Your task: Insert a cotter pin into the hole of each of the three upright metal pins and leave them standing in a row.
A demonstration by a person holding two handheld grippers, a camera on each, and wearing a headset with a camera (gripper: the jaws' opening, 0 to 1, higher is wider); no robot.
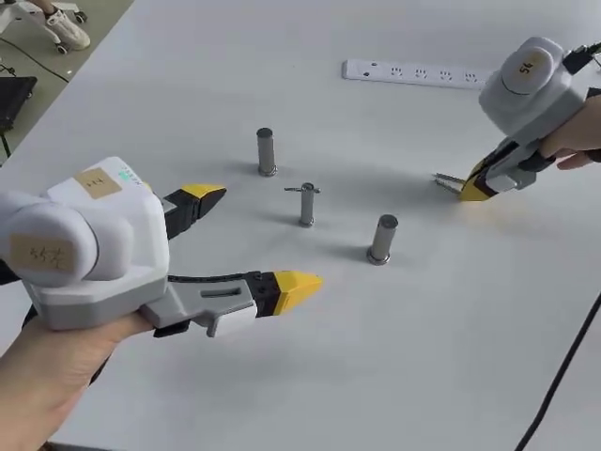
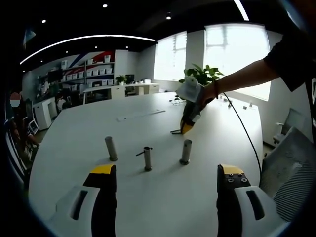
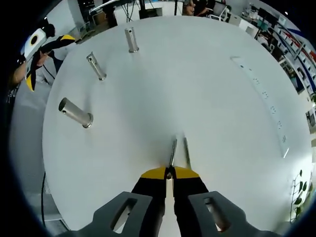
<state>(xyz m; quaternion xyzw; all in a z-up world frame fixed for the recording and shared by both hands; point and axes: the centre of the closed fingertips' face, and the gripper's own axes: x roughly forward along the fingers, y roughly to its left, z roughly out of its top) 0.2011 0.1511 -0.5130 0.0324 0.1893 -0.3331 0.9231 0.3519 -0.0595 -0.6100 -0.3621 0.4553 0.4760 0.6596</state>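
Right gripper (image 3: 169,174) is pinched shut on a cotter pin (image 3: 173,150) sticking out past its tips, ready to thread I'd guess, while left gripper (image 2: 166,170) gapes open with the three metal pins (image 2: 147,159) just ahead, probably to steady one.

The head view looks forward and down from above the near edge of the white surface (image 1: 310,376), taking in the three upright metal pins (image 1: 307,205) mid-frame. The left gripper view sits low, facing level across the surface toward the same pins from near. The right gripper view looks down from the opposite side, close over the cotter pin (image 3: 172,150) pinched in its fingers (image 3: 153,185), with the pins farther off.
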